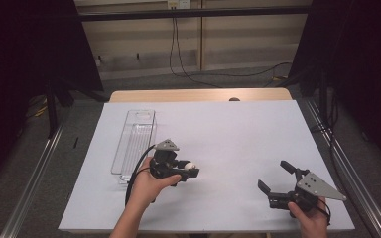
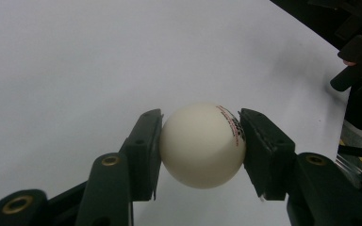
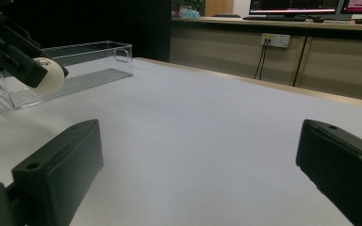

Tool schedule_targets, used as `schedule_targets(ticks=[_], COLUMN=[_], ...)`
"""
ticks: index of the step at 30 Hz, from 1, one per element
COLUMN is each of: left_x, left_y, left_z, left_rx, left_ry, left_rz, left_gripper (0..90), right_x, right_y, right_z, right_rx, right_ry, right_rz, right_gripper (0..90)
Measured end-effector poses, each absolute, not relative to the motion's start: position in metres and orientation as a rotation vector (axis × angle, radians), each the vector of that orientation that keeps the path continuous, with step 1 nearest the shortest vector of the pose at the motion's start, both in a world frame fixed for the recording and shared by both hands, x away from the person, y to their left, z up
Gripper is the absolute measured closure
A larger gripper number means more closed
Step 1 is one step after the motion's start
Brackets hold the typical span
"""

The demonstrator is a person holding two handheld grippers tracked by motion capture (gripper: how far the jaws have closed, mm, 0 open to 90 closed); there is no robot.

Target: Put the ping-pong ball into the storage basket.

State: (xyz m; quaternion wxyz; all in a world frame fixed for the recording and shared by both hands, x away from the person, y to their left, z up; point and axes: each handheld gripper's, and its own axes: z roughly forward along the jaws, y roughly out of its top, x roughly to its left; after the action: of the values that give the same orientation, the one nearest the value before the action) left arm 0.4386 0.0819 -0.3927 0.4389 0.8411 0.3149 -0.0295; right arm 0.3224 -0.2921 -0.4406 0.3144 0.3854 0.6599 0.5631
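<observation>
A white ping-pong ball (image 2: 201,145) with a small red and black print sits pinched between the two black pads of my left gripper (image 2: 201,148), which is shut on it. In the high view that left gripper (image 1: 191,168) hovers over the white sheet just right of the clear tray, with the ball (image 1: 190,165) at its tip. From the right gripper view the ball (image 3: 49,75) hangs in front of the tray. My right gripper (image 1: 274,173) rests low at the near right of the table, its jaws wide apart and empty.
A long clear plastic tray (image 1: 134,139) lies on the left part of the white sheet (image 1: 238,134), its length running away from me. The table's wooden far edge (image 1: 198,95) lies beyond. Dark curtains and metal rails flank both sides.
</observation>
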Motion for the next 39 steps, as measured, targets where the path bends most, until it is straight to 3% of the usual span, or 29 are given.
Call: schedule_targets(ticks=[39], left_x=[0.443], left_y=[0.095], left_z=[-0.386], left_rx=[2.072], left_ry=[0.827], left_rz=[-0.037], left_gripper=[51.2], right_x=[0.322], right_y=[-0.292], right_z=[-0.440], right_rx=[1.016], right_ry=[1.741], right_rz=[1.488], right_gripper=[0.8])
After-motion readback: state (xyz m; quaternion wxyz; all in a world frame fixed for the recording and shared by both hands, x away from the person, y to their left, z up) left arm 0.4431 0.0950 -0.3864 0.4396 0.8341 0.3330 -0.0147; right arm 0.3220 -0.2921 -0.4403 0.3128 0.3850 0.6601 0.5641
